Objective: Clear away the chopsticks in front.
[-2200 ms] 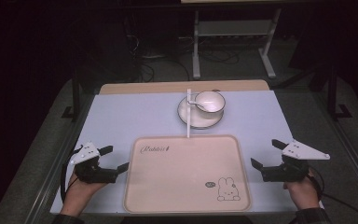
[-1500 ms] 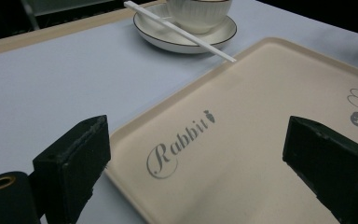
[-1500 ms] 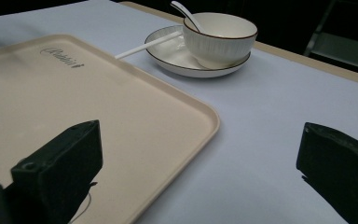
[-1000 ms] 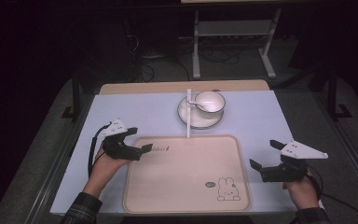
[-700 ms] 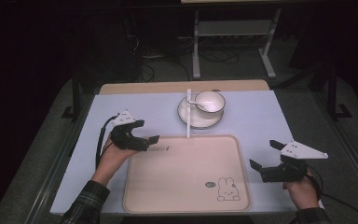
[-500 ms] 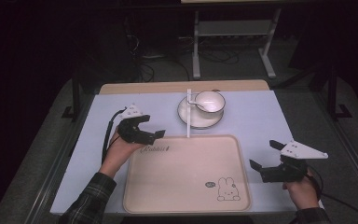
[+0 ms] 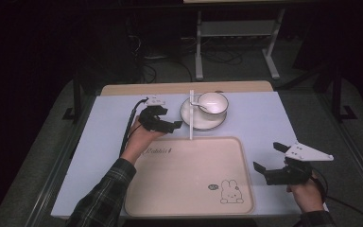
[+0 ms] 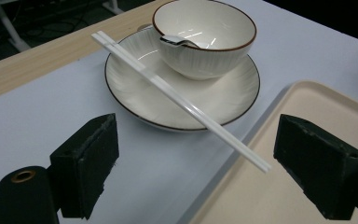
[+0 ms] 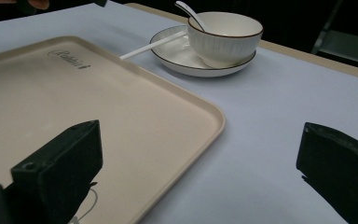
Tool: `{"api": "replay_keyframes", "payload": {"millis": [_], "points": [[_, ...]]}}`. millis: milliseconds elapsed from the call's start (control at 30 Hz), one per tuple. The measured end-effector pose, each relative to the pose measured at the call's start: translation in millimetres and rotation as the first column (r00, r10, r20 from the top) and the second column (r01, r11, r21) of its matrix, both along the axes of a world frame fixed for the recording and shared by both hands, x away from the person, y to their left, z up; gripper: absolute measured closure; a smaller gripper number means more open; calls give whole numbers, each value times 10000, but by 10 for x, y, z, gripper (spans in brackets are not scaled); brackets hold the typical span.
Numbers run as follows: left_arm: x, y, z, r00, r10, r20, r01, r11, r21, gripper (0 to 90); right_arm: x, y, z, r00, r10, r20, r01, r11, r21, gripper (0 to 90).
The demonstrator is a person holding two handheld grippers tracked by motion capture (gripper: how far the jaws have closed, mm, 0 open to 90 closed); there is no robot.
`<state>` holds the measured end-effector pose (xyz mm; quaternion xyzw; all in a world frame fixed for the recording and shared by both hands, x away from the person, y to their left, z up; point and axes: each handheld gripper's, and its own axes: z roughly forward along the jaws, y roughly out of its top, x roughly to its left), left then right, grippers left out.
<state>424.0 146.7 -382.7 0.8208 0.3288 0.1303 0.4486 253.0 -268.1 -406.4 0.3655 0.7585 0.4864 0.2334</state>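
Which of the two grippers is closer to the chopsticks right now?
The left gripper: it is open just beside the white chopsticks that lean on the saucer. The right gripper sits open off the tray's right edge, well away.

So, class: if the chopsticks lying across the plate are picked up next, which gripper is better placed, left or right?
Left, probably. The left gripper sits open just beside the chopsticks, which lie between its jaws in its own view. The right gripper is open too, but back at the tray's near right corner.
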Motion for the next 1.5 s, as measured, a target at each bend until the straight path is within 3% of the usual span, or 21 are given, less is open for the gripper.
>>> {"api": "replay_keyframes", "payload": {"millis": [267, 367, 500, 600, 700, 900, 1133, 1500], "points": [[209, -189, -73, 9979, 456, -455, -456, 9990, 23, 160, -5, -9, 6, 10000, 13, 51, -13, 10000, 86, 0], [289, -287, -112, 9971, 528, -541, -515, 9984, 250, 174, -8, -18, 7, 10000, 21, 59, -22, 9999, 123, 0], [389, -402, -182, 9945, 527, -905, -499, 9982, 326, 240, -6, -29, 8, 10000, 15, 68, -16, 9998, 187, 0], [413, -454, -212, 9936, 600, -957, -566, 9977, 378, 286, -8, -33, 9, 10000, 19, 79, -21, 9998, 202, 0], [445, -556, -262, 9921, 762, -993, -669, 9934, 934, 335, -13, -35, 12, 10000, 26, 90, -28, 9997, 235, 0], [488, -662, -342, 9893, 673, -1297, -529, 9924, 1113, 460, -16, -38, 13, 9999, 46, 95, -49, 9996, 268, 0], [521, -718, -443, 9825, 916, -1624, -675, 9866, 1484, 495, -17, -44, 15, 9999, 59, 116, -62, 9995, 304, 0], [625, -721, -489, 9769, 1390, -1623, -1114, 9794, 1684, 605, -23, -62, 19, 9999, 16, 125, -20, 9993, 385, 0]]}}
